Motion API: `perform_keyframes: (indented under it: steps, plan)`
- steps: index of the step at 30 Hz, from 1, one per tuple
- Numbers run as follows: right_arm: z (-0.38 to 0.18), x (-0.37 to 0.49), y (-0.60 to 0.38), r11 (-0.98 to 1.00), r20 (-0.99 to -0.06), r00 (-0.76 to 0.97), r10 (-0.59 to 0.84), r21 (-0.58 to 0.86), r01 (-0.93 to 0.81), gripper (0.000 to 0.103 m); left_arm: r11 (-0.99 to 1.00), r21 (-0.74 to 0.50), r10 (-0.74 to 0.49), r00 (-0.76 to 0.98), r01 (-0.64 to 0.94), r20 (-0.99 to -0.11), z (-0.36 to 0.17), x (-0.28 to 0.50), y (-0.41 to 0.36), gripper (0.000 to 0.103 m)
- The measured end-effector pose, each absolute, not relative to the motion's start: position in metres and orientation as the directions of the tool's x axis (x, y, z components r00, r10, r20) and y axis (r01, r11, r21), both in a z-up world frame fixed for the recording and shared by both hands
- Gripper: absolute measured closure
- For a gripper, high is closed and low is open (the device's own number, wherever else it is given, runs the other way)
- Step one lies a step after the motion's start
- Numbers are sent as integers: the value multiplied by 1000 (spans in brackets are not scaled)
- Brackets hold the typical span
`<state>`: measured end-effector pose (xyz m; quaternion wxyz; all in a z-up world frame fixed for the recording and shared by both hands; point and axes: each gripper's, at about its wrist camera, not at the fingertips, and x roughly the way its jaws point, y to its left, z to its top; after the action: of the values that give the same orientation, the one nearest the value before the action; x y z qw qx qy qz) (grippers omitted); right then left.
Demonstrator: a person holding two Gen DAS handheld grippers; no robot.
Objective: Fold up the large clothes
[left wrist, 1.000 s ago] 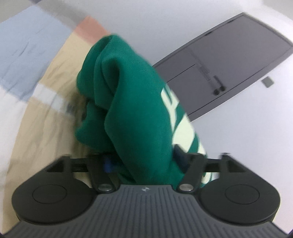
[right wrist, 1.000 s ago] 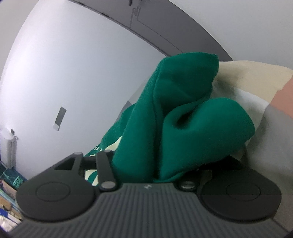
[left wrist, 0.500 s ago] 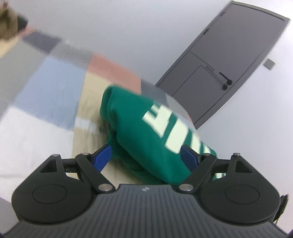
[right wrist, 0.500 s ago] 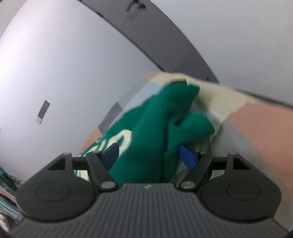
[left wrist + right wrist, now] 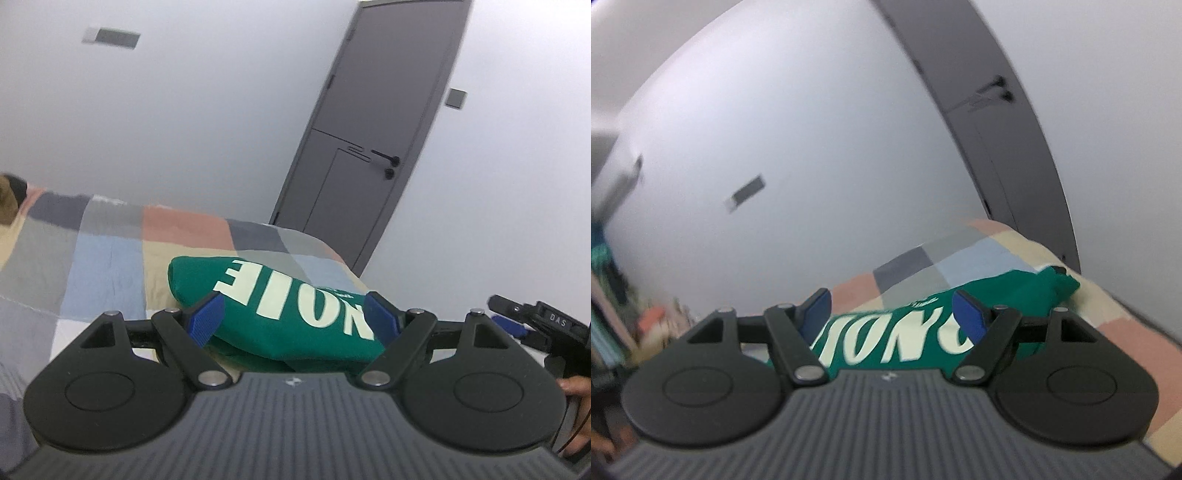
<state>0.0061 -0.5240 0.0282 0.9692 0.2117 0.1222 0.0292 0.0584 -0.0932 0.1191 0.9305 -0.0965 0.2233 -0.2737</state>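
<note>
Your green sweatshirt (image 5: 280, 314) lies folded into a compact, thick bundle on the patchwork bedspread (image 5: 110, 258), near the bed's far corner. In the left wrist view it sits low at centre, its long axis running from about 10 o'clock to 4 o'clock. Its top face carries large cream block letters, upside down to you. The end at 10 o'clock is a smooth rounded fold; along the near edge at 6 o'clock you see lower layers peeking out beneath the top one. In the right wrist view the same bundle (image 5: 997, 299) stretches toward 2 o'clock, where bunched, rumpled cloth ends it.
</note>
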Motion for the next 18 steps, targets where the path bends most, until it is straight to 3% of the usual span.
perform_keyframes:
  steps: [8,18]
  plan:
    - [35,-34,-465,963,-254,960,120,267,-49,28,860,-140,-507,787,491,-351,128,2,-104,17]
    - [24,-73,-432,980,-265,961,78,199,-25,28,838,-152,-544,780,524,-309,122,-39,-93,17]
